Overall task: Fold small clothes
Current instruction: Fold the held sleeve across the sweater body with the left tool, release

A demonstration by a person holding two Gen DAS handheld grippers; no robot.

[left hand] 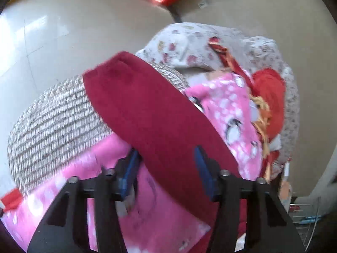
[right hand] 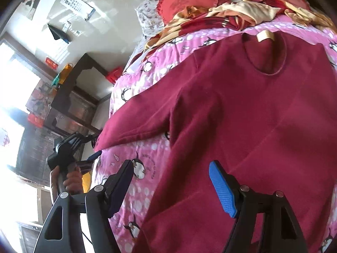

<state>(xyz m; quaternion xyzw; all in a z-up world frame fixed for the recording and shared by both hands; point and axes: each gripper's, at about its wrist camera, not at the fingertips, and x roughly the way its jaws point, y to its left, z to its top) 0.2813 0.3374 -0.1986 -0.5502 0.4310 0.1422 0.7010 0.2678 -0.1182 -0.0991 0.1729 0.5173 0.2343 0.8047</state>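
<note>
A dark red fleece long-sleeved top [right hand: 252, 116] lies spread flat, neckline away from the right wrist camera, on a pink quilted bedcover printed with penguins and white dots [right hand: 130, 189]. The right gripper [right hand: 171, 168] hovers over the garment's lower edge, jaws parted wide, nothing between the blue pads; the left finger is above bare quilt, the right finger above fleece. The left gripper [left hand: 166, 154], carried by a person's hand [right hand: 71, 179] at the bed's edge, has the sleeve [left hand: 151, 113] running between its partly parted jaws; whether the pads press the fabric I cannot tell. A grey-striped knit piece [left hand: 54, 122] lies beside the sleeve. Red cushions [right hand: 185, 2] sit near the bedhead.
</note>
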